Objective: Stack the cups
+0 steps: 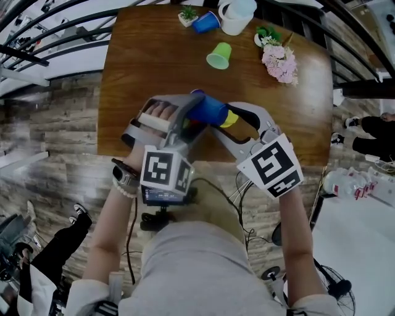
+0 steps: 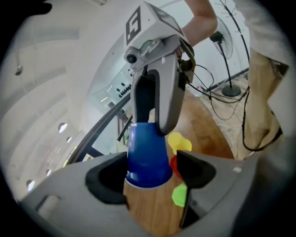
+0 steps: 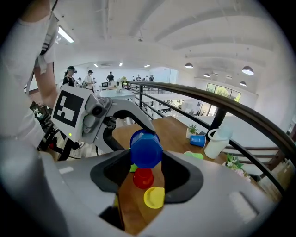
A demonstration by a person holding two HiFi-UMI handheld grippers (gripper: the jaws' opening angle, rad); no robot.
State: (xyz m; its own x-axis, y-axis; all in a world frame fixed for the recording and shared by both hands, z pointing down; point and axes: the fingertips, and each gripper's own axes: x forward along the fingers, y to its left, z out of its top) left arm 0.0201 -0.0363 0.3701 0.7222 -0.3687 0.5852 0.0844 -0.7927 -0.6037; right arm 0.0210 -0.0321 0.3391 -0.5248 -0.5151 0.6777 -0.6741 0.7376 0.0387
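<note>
1. The blue cup (image 1: 208, 110) is up in the air over the wooden table (image 1: 154, 68). It lies on its side between the two grippers.
2. The right gripper (image 3: 147, 162) has its jaws squeezed on the small bottom end of the blue cup. The flat bottom faces that gripper's camera.
3. The left gripper (image 2: 151, 178) has its jaws wide apart around the big open end of the blue cup. There is a gap between the cup and one pad, so this gripper is not squeezing it.
4. Under the blue cup, down on the table, sit a red cup (image 3: 143, 177) and a yellow cup (image 3: 154, 197). A bit of a near green cup (image 2: 179, 194) peeks out beside them.
5. Well past the blue cup, a far green cup (image 1: 220, 55) lies on its side.
6. Farther still from the blue cup, a second cup (image 1: 206, 23), also blue, lies on its side just beside a white jug (image 1: 236, 15).
7. Some pink flowers (image 1: 279, 62) sit far from the blue cup, off to the right.
</note>
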